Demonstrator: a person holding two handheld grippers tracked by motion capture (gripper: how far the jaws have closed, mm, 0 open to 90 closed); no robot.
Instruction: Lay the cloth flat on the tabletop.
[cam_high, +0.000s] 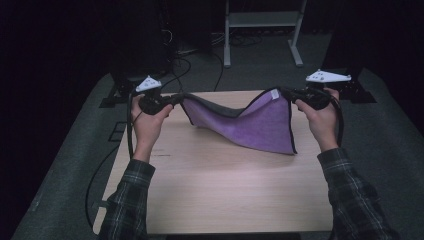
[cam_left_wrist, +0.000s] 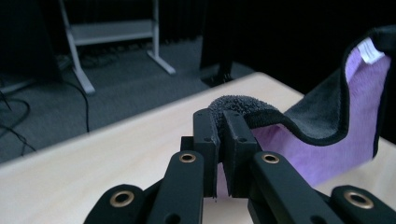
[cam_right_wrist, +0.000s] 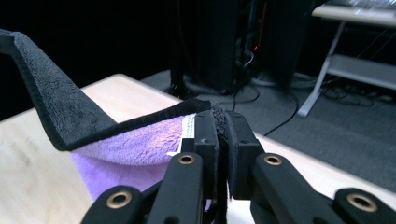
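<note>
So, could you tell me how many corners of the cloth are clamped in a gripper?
2: one corner of the cloth in the left gripper, one in the right gripper; the cloth sags between them.

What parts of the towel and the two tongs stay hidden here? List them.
- Towel corners: pinched out of sight between the jaws in both gripper views.
- Towel's underside: in the high view, hidden by its own sagging purple face.
- Left tongs and right tongs: jaws dark and small against the towel's hem.

The towel (cam_high: 260, 125) hangs over the counter (cam_high: 220, 200) between the left gripper (cam_high: 175, 98) and the right gripper (cam_high: 286, 92), its lower edge resting on the counter.
</note>
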